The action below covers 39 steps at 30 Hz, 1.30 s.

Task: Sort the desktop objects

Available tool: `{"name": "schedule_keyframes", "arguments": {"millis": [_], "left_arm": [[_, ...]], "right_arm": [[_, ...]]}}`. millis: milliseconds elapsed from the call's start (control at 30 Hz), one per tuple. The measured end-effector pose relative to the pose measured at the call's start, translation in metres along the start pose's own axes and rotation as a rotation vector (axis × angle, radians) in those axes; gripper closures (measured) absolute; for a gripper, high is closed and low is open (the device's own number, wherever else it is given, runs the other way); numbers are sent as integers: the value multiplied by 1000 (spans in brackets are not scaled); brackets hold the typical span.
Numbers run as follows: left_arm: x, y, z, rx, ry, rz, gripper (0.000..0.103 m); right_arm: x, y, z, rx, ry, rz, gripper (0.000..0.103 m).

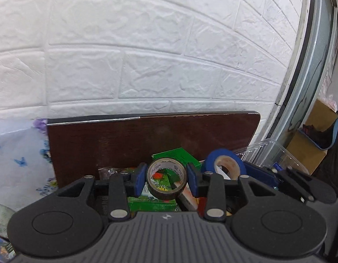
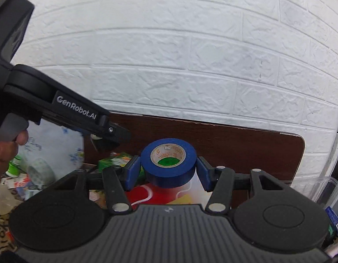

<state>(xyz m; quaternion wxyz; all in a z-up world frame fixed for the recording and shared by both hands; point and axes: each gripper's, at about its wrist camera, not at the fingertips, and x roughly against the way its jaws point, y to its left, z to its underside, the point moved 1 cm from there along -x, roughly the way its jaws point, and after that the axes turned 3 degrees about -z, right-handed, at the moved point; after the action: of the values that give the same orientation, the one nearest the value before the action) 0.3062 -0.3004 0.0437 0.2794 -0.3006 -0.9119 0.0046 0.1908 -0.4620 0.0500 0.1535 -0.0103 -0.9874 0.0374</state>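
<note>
In the left wrist view my left gripper (image 1: 166, 179) is shut on a black tape roll (image 1: 166, 191), its blue pads pressed against the roll's sides above the dark brown table (image 1: 125, 140). My right gripper (image 2: 169, 172) is shut on a blue tape roll (image 2: 169, 177), also held above the table (image 2: 245, 149). That blue roll (image 1: 226, 156) shows just right of the black one. A green box (image 1: 180, 157) lies below both rolls. The left gripper (image 2: 109, 140) enters the right wrist view from the upper left, held by a hand (image 2: 4, 153).
A white brick wall (image 1: 147, 54) stands behind the table. A clear plastic container (image 1: 267, 151) sits at the right edge, with a cardboard box (image 1: 309, 144) beyond it. A floral cloth (image 1: 19, 153), a clear tape roll (image 2: 40, 172) and mixed packets lie to the left.
</note>
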Motion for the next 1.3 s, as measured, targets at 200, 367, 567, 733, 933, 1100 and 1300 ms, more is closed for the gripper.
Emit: {"name": "schedule_keyframes", "arguments": {"millis": [200,367,567,733,933,1100,1300], "left_arm": [[-27,7,-1,11,24,9,62],[-30,11,1,7,11,16,52],[-9,12,8,3,-81,24,2],[5,6,16,1,-79,4,2],[28,-7,36,-28,-77,-54,1],[57,-22,53,-99,-90,-118,1],[92,-33,72,-92,-116,-148,1]], "right_arm": [[-43,-8,-5,15,58,-16,49],[-67,-3,-5,30,106,-28,48],[-47,-4,-1,11,63,-50,24],[-11,-5,0,0,-11,-19,14],[20,2,11,-24,5,12,13],[48,10,26,-62,-4,29,13],[88,22,38,-90,-1,30,12]]}}
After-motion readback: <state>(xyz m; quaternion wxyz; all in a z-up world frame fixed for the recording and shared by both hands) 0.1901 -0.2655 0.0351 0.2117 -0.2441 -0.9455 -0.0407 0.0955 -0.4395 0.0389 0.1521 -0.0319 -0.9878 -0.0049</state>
